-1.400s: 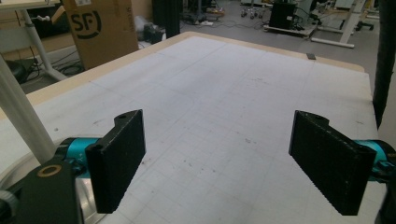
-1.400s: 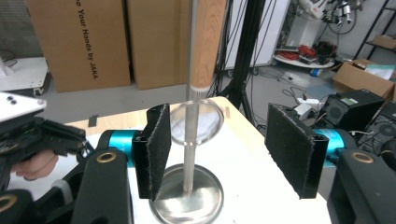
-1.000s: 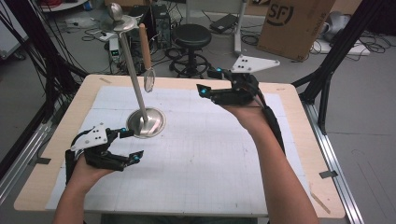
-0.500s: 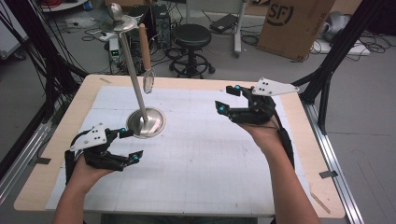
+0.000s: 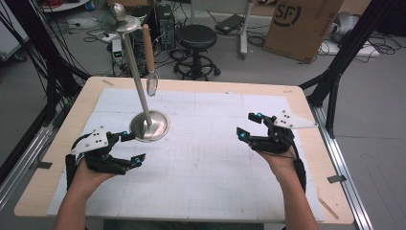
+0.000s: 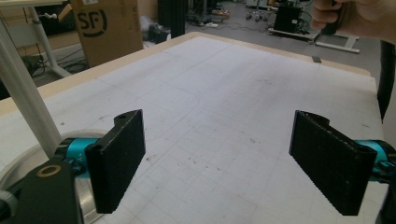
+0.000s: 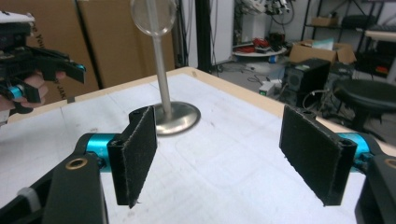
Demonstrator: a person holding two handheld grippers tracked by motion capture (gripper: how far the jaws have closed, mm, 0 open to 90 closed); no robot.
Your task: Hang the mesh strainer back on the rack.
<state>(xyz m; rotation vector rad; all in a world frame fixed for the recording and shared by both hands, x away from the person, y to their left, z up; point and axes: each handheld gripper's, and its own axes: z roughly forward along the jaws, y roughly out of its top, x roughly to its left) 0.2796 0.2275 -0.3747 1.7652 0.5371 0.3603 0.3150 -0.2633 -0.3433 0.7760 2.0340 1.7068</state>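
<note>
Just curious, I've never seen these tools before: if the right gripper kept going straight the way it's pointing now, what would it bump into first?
Probably the metal stand: the right gripper, open and empty, aims across the bare table at its round base. Depth is hard to judge, so it might slip just past.

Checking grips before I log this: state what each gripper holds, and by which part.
Nothing is held. The left gripper and right gripper both stand open and empty above the table; the right's jaws have just been opening.

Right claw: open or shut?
Open. The right claw has just been opening; its pads stand well apart, nothing between them, above the table.
</note>
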